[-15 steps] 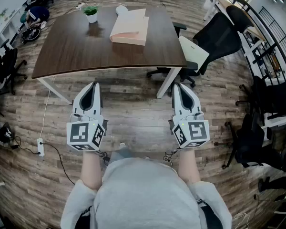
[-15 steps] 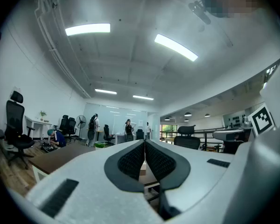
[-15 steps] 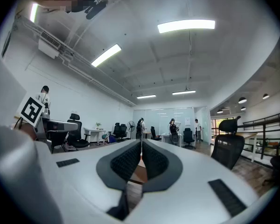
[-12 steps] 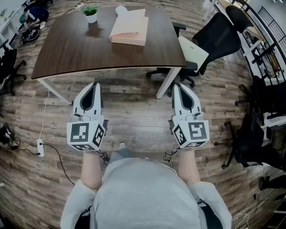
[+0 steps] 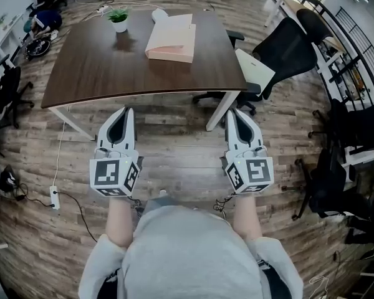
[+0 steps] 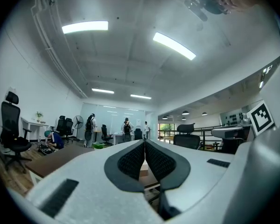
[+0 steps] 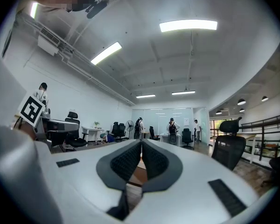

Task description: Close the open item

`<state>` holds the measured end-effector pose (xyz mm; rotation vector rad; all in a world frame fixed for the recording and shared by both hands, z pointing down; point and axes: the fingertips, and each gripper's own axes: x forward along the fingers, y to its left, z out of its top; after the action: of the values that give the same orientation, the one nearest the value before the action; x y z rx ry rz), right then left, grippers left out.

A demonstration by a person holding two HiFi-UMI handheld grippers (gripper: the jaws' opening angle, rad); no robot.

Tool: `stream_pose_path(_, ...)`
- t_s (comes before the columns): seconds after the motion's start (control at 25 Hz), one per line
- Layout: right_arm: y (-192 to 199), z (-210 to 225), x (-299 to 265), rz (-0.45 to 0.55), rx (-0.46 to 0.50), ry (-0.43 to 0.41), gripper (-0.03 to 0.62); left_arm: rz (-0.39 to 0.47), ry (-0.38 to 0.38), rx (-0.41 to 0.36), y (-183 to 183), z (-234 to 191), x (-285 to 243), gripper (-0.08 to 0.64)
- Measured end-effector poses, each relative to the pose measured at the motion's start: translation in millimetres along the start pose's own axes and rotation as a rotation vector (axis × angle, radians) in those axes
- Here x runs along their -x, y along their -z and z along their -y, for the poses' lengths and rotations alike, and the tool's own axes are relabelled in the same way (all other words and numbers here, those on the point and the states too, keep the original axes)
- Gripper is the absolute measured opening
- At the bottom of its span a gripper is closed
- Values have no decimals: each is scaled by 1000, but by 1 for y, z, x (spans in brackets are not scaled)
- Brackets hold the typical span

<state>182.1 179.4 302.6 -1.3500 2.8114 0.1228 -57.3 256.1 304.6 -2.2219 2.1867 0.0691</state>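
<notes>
The box point(image 5: 171, 41) lies on the far right part of the dark brown surface point(image 5: 100, 67), close to the far edge and well back from the near one. It is flat and pale pink along its near side. A cream flap stands raised over its top instead of lying flat, so it is open. What is inside cannot be made out.

At the far edge, left of the box, stands a small green plant point(image 5: 118, 17) in a white pot. A small white object point(image 5: 158, 12) sits just beside the box's far corner.

In front of the near edge, over the plank floor point(image 5: 174, 157), the person holds both tools level, well short of the surface. The left tongs point(image 5: 126, 111) are clenched: in the left gripper view their dark ribbed pads point(image 6: 133, 160) meet at the tip with nothing between them. The right tongs point(image 5: 232, 112) are likewise clenched and empty, their pads point(image 7: 155, 160) touching at the tip in the right gripper view.

A black office chair point(image 5: 287, 48) stands at the right end of the surface.
</notes>
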Motion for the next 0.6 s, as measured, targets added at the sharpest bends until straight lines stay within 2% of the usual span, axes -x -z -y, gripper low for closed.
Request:
stream_pose_path(0.48, 6, -18, -34, 31, -35, 63, 14, 8, 50, -35, 0, -40, -23, 11)
stream_pose_path(0.6, 7, -21, -41, 26, -27, 69, 14, 15, 64, -18, 0, -47, -30, 11)
